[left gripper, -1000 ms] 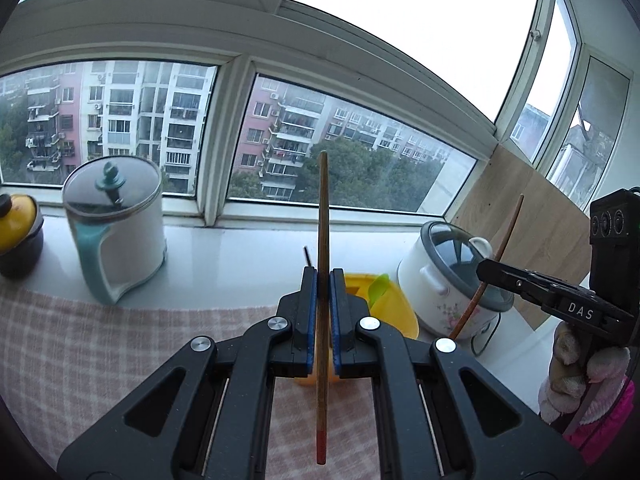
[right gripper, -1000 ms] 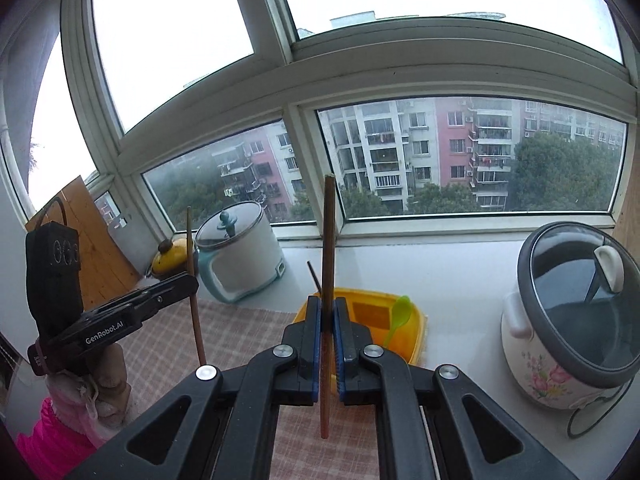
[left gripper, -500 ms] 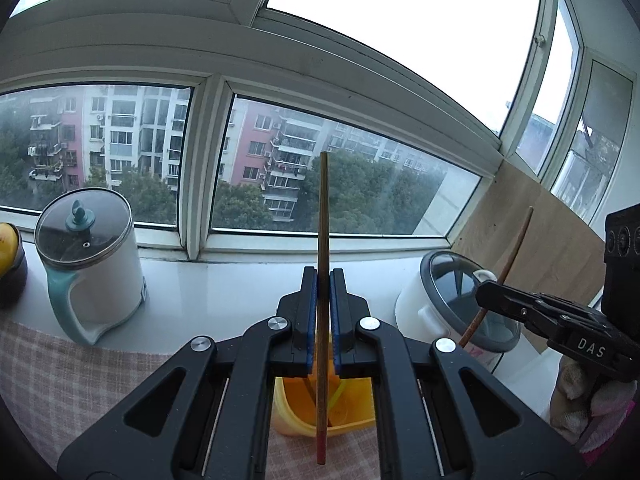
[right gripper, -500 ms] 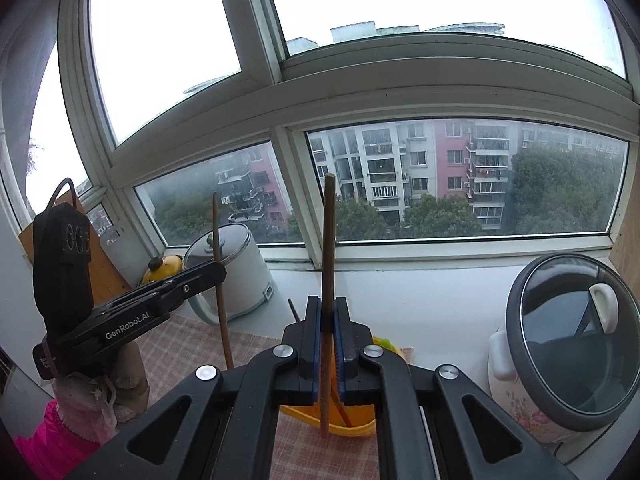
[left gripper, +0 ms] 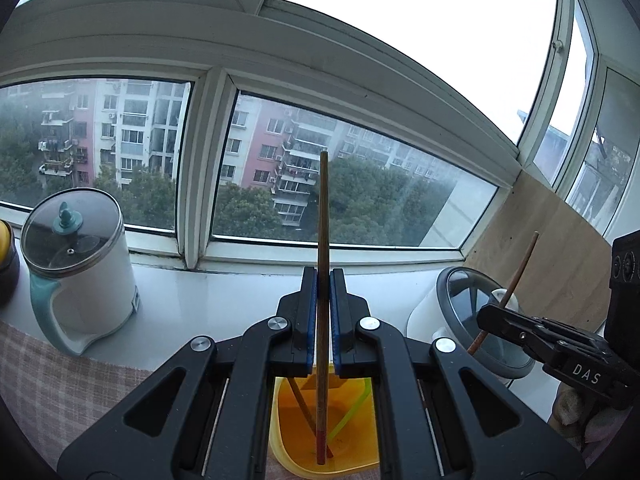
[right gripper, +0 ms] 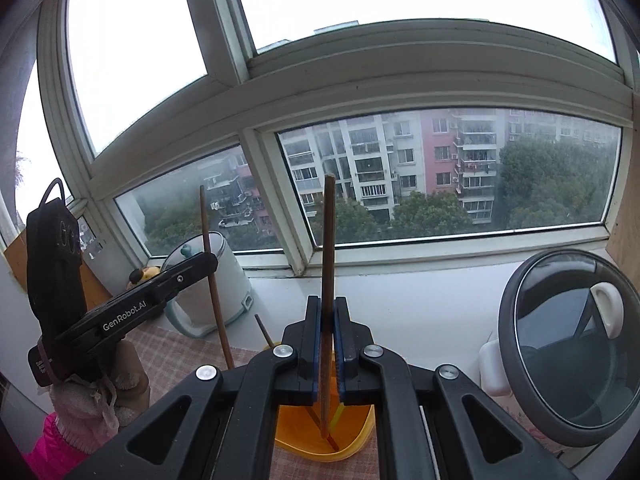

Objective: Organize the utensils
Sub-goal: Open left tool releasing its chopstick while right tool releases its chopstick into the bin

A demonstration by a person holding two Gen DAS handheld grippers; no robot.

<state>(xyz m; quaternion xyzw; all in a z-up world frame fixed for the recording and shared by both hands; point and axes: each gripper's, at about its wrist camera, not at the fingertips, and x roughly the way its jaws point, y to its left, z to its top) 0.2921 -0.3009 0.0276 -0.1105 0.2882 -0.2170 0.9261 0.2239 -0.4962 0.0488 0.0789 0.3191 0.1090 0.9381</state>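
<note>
A: What does each tool have?

B: The left tool (left gripper: pixel 323 320) has its blue-lined black jaws pinching a slim, round wooden chopstick (left gripper: pixel 322 264), held upright at the centre of its frame. The stick's dark red lower tip hangs inside the yellow container (left gripper: pixel 280 432) at the bottom centre. The right tool (right gripper: pixel 327 334) is pinching a second chopstick (right gripper: pixel 329 248) the same way, its lower end also down within that container.

A: What is the container like?

B: Smooth, translucent yellow plastic with rounded corners. Another thin brown stick (left gripper: pixel 299 398) and a slender green utensil (left gripper: pixel 352 412) lean inside it. It stands on a checked woven cloth (left gripper: pixel 60 380) on the pale, glossy worktop (left gripper: pixel 224 300).

A: And around it?

B: At left in the left wrist view, a white cylindrical kettle (left gripper: pixel 76 280) with a teal handle and a glass lid. At right, a white rice cooker (right gripper: pixel 560 364) with a floral print and a grey-rimmed glass lid. A flat pale wooden board (left gripper: pixel 552 256) leans at the right edge.
</note>
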